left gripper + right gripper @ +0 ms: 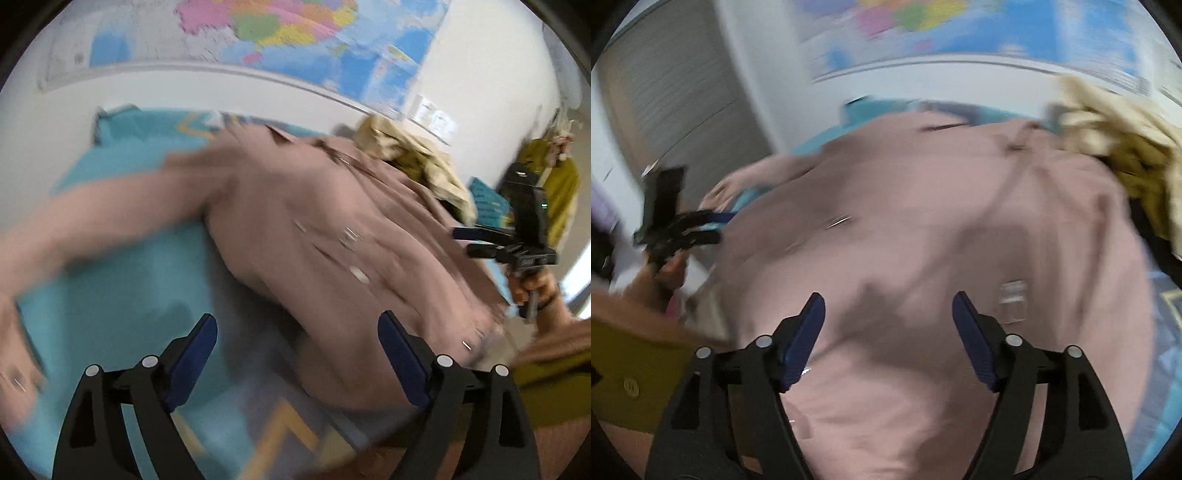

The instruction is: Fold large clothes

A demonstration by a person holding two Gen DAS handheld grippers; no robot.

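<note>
Pink garment point(923, 240) spread just ahead of both wide-spread, empty grippers, left gripper point(297, 349) and right gripper point(888, 326)

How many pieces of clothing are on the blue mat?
2 that I can see: a big pink garment spread across the blue mat, and a crumpled yellow one behind it by the wall. More may be hidden underneath.
</note>
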